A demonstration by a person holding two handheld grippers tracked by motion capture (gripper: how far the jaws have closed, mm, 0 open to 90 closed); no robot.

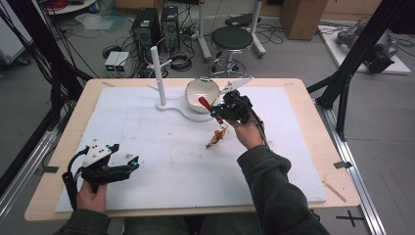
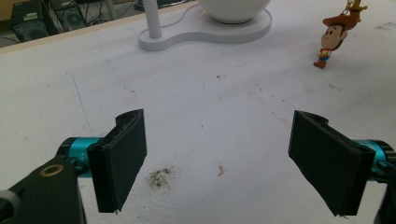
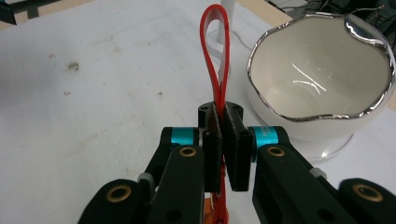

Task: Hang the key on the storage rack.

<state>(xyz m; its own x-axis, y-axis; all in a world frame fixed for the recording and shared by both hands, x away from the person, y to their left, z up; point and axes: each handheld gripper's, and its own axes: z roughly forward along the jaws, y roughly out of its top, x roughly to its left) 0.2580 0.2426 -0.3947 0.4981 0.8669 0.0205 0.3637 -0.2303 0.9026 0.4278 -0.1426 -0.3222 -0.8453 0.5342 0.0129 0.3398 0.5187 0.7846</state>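
In the high view, the right gripper (image 1: pixel 217 111) is seen raised near the white bowl (image 1: pixel 201 93) with a red strap loop (image 1: pixel 205 103) pinched in it and a cowboy figure keychain (image 1: pixel 217 138) dangling below it just above the white mat (image 1: pixel 147 147); the lift is best kept slow so the charm does not swing. In the left gripper view, the left gripper (image 2: pixel 217 163) is shown with jaws spread wide and nothing between them, well apart from the keychain (image 2: pixel 334 37). In the right gripper view, the jaws are seen clamped on the strap (image 3: pixel 217 60) beside the silver-rimmed bowl (image 3: pixel 322 74), and the post (image 3: pixel 227 9) is probably the target for hanging the loop, so the loop should be kept open and upright.
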